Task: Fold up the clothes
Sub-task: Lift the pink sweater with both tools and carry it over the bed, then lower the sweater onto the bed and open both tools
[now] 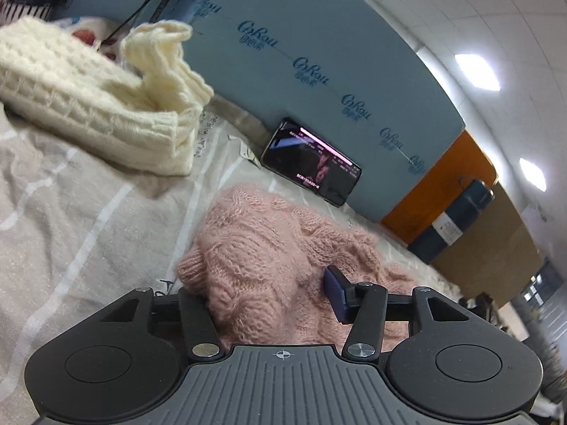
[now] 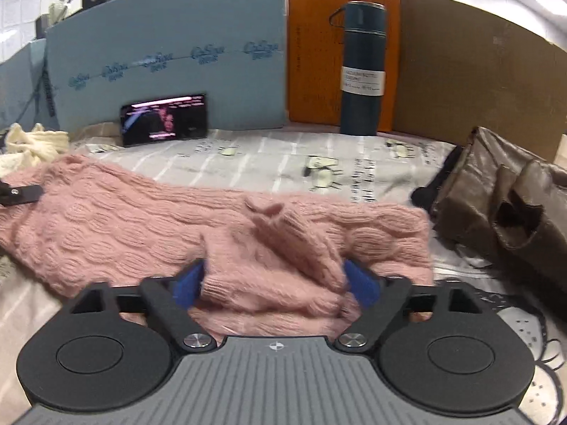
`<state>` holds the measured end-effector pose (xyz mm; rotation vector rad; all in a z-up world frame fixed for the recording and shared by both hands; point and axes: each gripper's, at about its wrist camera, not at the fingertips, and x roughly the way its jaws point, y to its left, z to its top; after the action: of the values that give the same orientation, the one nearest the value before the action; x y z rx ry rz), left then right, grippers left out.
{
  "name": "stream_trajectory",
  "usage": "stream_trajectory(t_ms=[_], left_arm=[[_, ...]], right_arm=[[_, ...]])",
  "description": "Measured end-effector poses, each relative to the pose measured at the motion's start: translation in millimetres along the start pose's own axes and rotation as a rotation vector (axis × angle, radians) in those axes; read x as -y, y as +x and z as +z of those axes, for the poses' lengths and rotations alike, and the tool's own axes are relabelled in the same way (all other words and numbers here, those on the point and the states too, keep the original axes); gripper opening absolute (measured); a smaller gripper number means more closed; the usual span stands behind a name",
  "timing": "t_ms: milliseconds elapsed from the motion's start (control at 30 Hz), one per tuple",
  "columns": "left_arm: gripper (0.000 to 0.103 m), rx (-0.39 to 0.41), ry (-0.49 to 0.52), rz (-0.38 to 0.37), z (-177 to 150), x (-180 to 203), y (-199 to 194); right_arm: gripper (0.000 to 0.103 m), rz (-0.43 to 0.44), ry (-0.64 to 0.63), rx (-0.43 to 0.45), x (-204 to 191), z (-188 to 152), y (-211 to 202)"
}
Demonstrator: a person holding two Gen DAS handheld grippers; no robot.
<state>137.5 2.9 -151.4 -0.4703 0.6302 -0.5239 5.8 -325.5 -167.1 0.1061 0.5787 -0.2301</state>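
A pink knitted sweater point(image 2: 141, 219) lies across the bedsheet point(image 2: 269, 156), and it also shows in the left wrist view point(image 1: 262, 248). My left gripper point(image 1: 269, 297) is open, with a bunched part of the pink sweater between its jaws; only the right blue pad point(image 1: 335, 292) shows, the left one is hidden by the knit. My right gripper point(image 2: 274, 285) is open around a folded sleeve of the pink sweater, with both blue pads point(image 2: 187, 285) showing at its sides. A part of the left gripper point(image 2: 21, 193) rests at the sweater's left end.
A cream knitted sweater point(image 1: 92, 95) lies folded at the far left. A phone point(image 2: 164, 118) with a lit screen leans on a blue foam board point(image 2: 170, 49). A dark blue flask point(image 2: 363, 67) stands before orange and brown boards. A brown leather garment point(image 2: 496, 191) lies at the right.
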Motion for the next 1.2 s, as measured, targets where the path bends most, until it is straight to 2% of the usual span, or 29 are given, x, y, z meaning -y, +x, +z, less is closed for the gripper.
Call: stream_trajectory(t_ms=[33,100,200,267,433,567,633,700,767,833,900,967,1000,1033,1067,1100,1133,1200], left_arm=[[0.05,0.0,0.009,0.005,-0.1,1.7,0.3],[0.05,0.0,0.023,0.013,-0.2,4.3,1.2],[0.027,-0.004,0.061,0.003,1.2,10.7,2.4],[0.021,0.028,0.102,-0.002,3.1,17.9,-0.3],[0.018,0.177,0.232,0.01,19.1,34.7,-11.8],[0.018,0.302,0.252,0.085,36.9,28.8,-26.6],[0.018,0.3,0.226,0.112,43.5,17.9,-30.6],[0.019,0.246,0.222,0.142,44.2,8.0,-27.8],[0.02,0.182,0.229,0.165,42.8,-1.6,-24.2],[0.025,0.12,0.259,0.178,39.7,-9.4,-21.8],[0.029,0.093,0.275,0.168,40.6,-14.2,-23.5],[0.041,0.102,0.32,0.175,44.8,-16.9,-29.7],[0.048,0.118,0.356,0.19,47.0,-17.0,-33.5],[0.055,0.141,0.398,0.212,47.7,-16.5,-37.9],[0.059,0.163,0.437,0.24,48.9,-15.1,-42.0],[0.066,0.184,0.475,0.271,50.6,-13.3,-46.0],[0.068,0.208,0.518,0.297,52.0,-10.7,-49.2],[0.074,0.245,0.62,0.302,57.4,-3.1,-52.1]], right_arm=[[0.062,-0.004,0.012,0.004,4.4,-0.1,-0.6],[0.027,-0.032,0.051,0.016,15.8,1.2,-3.0],[0.016,-0.01,0.133,0.057,35.8,6.0,-8.5],[0.015,-0.011,0.165,0.103,45.3,13.4,-11.9],[0.014,0.009,0.246,0.251,61.5,53.9,-19.8],[0.014,0.052,0.329,0.384,74.3,73.4,-34.6],[0.014,0.078,0.363,0.414,81.4,75.3,-36.7],[0.014,0.058,0.381,0.377,86.4,73.6,-23.8],[0.014,0.049,0.425,0.3,93.9,68.1,-4.1],[0.014,0.054,0.46,0.223,101.4,59.7,16.3],[0.014,0.028,0.473,0.167,105.4,53.7,29.9],[0.018,-0.01,0.47,0.162,106.6,52.2,32.3],[0.03,-0.031,0.467,0.17,106.9,52.0,31.4],[0.039,-0.083,0.455,0.208,105.2,51.9,26.0],[0.052,-0.137,0.441,0.248,103.4,51.9,20.4],[0.059,-0.193,0.418,0.296,101.1,50.6,13.8],[0.063,-0.228,0.401,0.335,96.7,50.4,7.7],[0.072,-0.204,0.407,0.387,98.8,44.9,-3.3]])
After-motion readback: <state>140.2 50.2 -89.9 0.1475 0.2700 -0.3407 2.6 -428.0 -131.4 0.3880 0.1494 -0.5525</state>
